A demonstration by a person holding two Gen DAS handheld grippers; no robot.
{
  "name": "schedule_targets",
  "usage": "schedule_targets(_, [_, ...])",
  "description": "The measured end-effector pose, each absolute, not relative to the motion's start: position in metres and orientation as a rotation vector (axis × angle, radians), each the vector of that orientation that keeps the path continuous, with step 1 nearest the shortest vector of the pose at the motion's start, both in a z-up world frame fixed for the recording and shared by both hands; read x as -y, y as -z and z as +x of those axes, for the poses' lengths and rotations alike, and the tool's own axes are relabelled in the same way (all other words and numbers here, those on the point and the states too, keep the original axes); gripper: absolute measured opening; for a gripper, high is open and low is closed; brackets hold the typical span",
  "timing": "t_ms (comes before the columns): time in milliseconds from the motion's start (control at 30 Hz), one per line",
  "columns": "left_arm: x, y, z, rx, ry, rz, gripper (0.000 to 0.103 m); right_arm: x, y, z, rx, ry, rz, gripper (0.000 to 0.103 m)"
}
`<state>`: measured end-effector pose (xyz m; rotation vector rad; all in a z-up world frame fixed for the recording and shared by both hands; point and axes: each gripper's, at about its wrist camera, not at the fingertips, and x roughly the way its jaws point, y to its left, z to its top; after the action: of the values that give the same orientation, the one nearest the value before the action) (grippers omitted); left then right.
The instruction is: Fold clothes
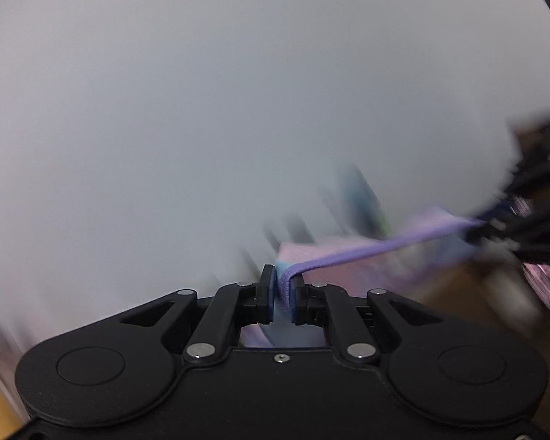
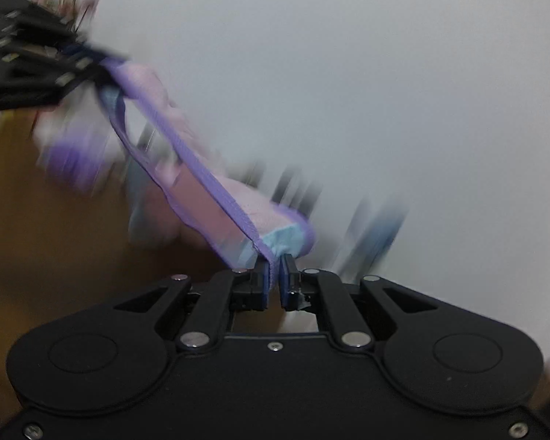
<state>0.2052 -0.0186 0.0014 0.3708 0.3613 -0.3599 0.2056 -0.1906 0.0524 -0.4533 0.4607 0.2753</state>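
A small garment of pink and light blue cloth with a purple waistband hangs stretched in the air between my two grippers. My left gripper is shut on one end of the purple band. My right gripper is shut on the other end. In the left wrist view the right gripper shows blurred at the right edge. In the right wrist view the left gripper shows at the upper left. Both views are motion-blurred.
A plain white wall fills the background of both views. A brown wooden surface lies below the garment. Blurred dark upright shapes stand behind it by the wall.
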Motion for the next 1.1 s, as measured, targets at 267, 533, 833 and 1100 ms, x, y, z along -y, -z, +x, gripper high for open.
schedule_targets(267, [-0.029,-0.017,0.178,-0.483,0.387,0.169,0.076,0.202,-0.02,0.13,-0.595,-0.545,-0.26,0.053])
schedule_targets(533, [-0.008,-0.024,0.281,-0.596,0.212,0.282,0.042,0.232,-0.031,0.235,-0.598,-0.347,-0.163,0.052])
schedule_targets(833, [-0.013,-0.011,0.304,-0.678,0.215,0.22,0.009,0.246,0.001,0.292,-0.72,-0.406,-0.111,0.044])
schedule_targets(1100, [-0.051,-0.009,0.248,-0.653,0.133,0.23,0.004,0.247,0.004,0.237,-0.722,-0.497,-0.066,0.01])
